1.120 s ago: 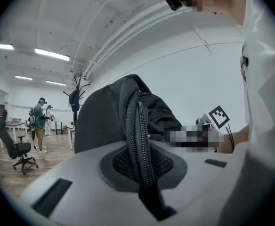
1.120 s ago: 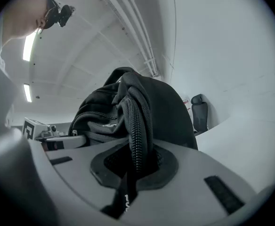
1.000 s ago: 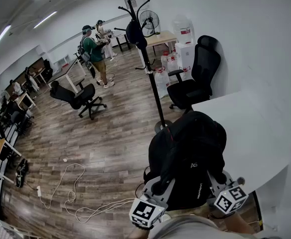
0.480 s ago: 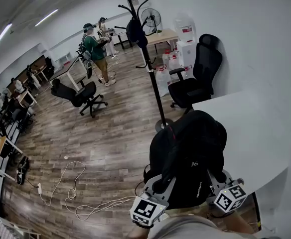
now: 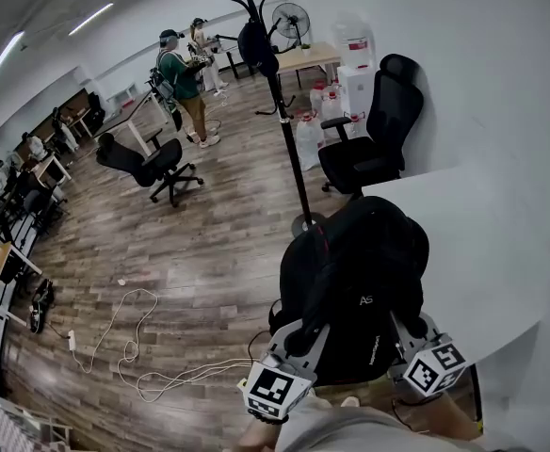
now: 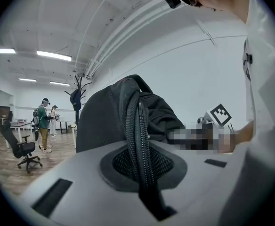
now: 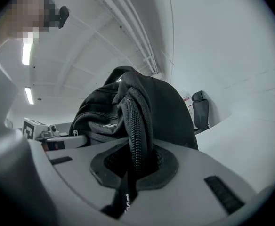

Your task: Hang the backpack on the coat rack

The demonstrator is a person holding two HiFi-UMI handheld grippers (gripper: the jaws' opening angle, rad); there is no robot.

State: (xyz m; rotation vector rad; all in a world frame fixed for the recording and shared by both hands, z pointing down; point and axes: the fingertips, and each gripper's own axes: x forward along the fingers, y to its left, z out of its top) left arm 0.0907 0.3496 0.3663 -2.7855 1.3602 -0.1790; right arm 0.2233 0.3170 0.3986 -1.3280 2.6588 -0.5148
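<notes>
A black backpack (image 5: 355,285) hangs in the air between my two grippers, close in front of me. My left gripper (image 5: 297,337) is shut on one padded shoulder strap (image 6: 136,126). My right gripper (image 5: 404,330) is shut on the other strap (image 7: 138,121). In both gripper views the strap runs straight up out of the jaws to the bag's body (image 6: 102,121) (image 7: 168,112). The black coat rack (image 5: 282,121) stands on the wooden floor beyond the bag, with a dark item (image 5: 256,47) on its upper hooks.
A white table (image 5: 473,252) lies at the right, a black office chair (image 5: 374,139) behind it next to water jugs (image 5: 313,130). Another chair (image 5: 148,168) and two people (image 5: 183,73) are at the far left. White cable (image 5: 134,347) loops on the floor.
Both grippers and the backpack have drifted a little forward toward the coat rack. Both holds on the straps are the same.
</notes>
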